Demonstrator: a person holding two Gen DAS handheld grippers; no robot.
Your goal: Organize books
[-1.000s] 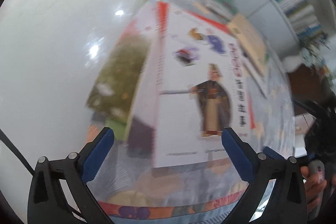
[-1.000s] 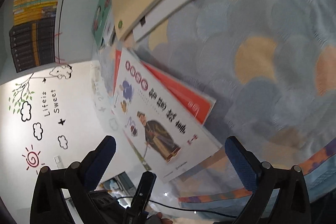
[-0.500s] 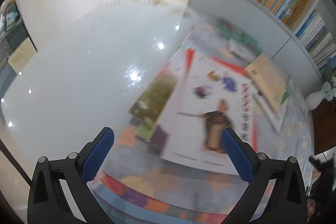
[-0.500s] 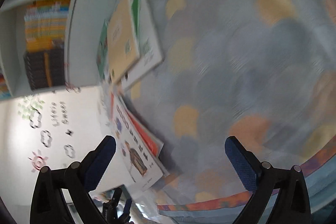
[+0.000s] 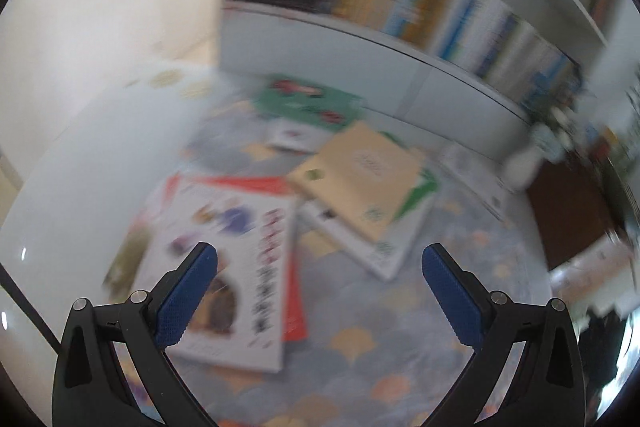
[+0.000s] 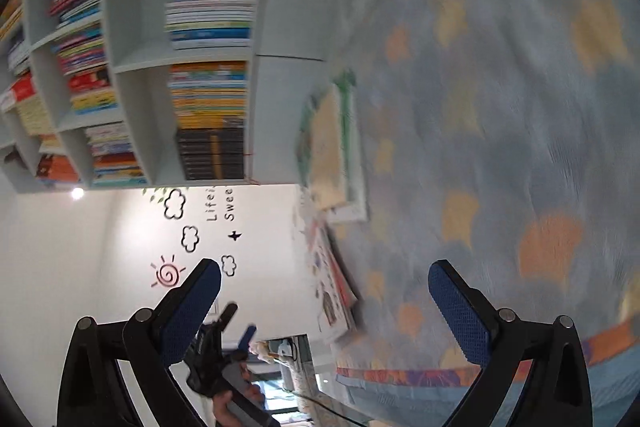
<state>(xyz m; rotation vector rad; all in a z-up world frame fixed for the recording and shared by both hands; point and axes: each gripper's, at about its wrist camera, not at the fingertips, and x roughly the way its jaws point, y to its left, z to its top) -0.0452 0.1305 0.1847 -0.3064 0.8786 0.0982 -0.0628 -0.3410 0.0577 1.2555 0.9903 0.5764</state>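
Several books lie loose on a patterned rug (image 5: 460, 311). In the left wrist view a white picture book (image 5: 240, 267) with a cartoon figure lies nearest, on a red book (image 5: 294, 311). A tan book (image 5: 356, 175) lies on a white and green one (image 5: 404, 227); a green book (image 5: 308, 103) lies behind. My left gripper (image 5: 320, 283) is open and empty above the white book. My right gripper (image 6: 324, 307) is open and empty, rolled sideways above the rug (image 6: 500, 131), with the tan book (image 6: 328, 147) and white book (image 6: 332, 291) to its left.
A white bookshelf (image 5: 420, 67) full of upright books runs along the back; it also shows in the right wrist view (image 6: 132, 67). White floor (image 5: 80, 167) lies left of the rug. A dark wooden cabinet (image 5: 568, 203) stands at the right. The left gripper (image 6: 228, 331) shows in the right wrist view.
Both cameras have tilted up and drawn back from the books. The bookshelf has come into both views. Both grippers stay open and empty.
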